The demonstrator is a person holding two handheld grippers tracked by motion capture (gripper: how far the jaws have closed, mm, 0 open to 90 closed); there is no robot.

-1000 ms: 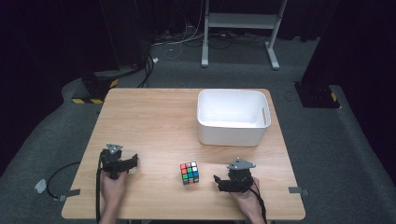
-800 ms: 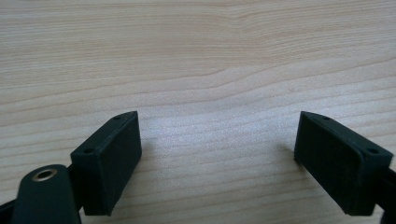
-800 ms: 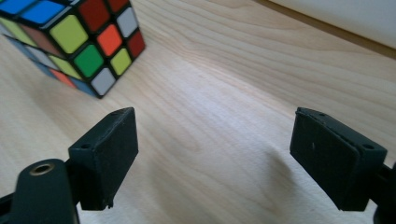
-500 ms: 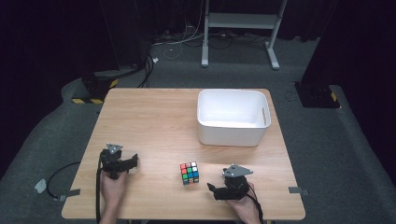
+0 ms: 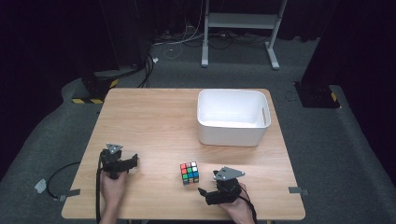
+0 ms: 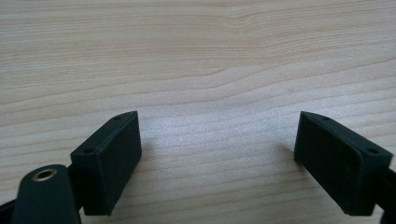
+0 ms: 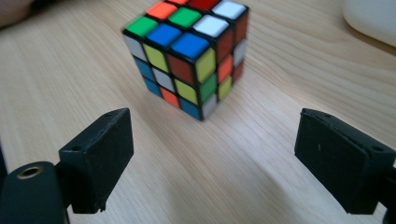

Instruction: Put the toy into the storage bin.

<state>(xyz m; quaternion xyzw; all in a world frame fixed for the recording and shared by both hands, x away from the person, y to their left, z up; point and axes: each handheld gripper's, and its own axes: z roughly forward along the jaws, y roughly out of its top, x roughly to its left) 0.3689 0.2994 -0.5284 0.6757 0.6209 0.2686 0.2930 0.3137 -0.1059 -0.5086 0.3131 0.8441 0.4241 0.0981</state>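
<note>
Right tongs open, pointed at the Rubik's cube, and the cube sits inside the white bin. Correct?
Not quite. The Rubik's cube sits on the wooden table, in front of the white bin, not inside it; the high view shows it. The right tongs are open and pointed at the cube.

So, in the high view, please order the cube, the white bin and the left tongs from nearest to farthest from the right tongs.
1. Cube: just left of the right tongs, apart from them.
2. Left tongs: farther left, near the table's front edge.
3. White bin: up the table, at its far right.
</note>
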